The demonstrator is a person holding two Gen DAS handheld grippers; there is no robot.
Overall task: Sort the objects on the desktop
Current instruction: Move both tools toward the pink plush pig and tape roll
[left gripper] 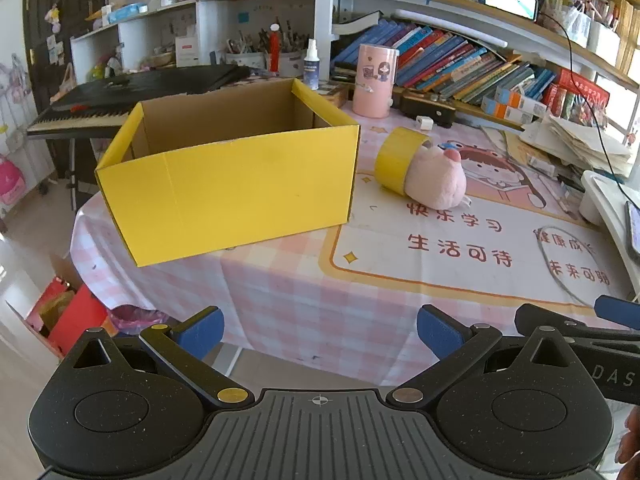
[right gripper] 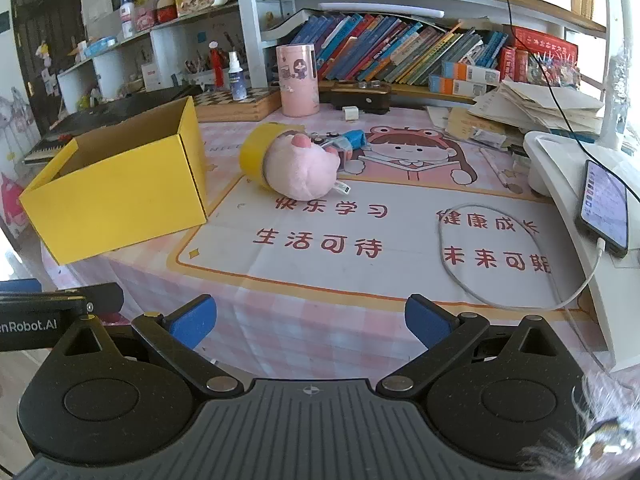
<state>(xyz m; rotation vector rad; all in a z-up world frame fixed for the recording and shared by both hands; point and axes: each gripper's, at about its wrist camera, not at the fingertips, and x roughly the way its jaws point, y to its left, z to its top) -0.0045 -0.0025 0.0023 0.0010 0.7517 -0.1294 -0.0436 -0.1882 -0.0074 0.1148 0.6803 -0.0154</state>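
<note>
We hold our left gripper (left gripper: 320, 330) low at 6 o'clock, its blue fingers (left gripper: 202, 334) spread wide with nothing between them. Our right gripper (right gripper: 310, 320) is likewise wide open and empty. In the left wrist view the open yellow box (left gripper: 228, 188) stands at 11 o'clock on the checked tablecloth (left gripper: 288, 304). At 1 o'clock the pink plush toy (left gripper: 438, 182) leans against the yellow tape roll (left gripper: 394, 160). Behind them, at 12 o'clock, stands a pink canister (left gripper: 374, 80).
</note>
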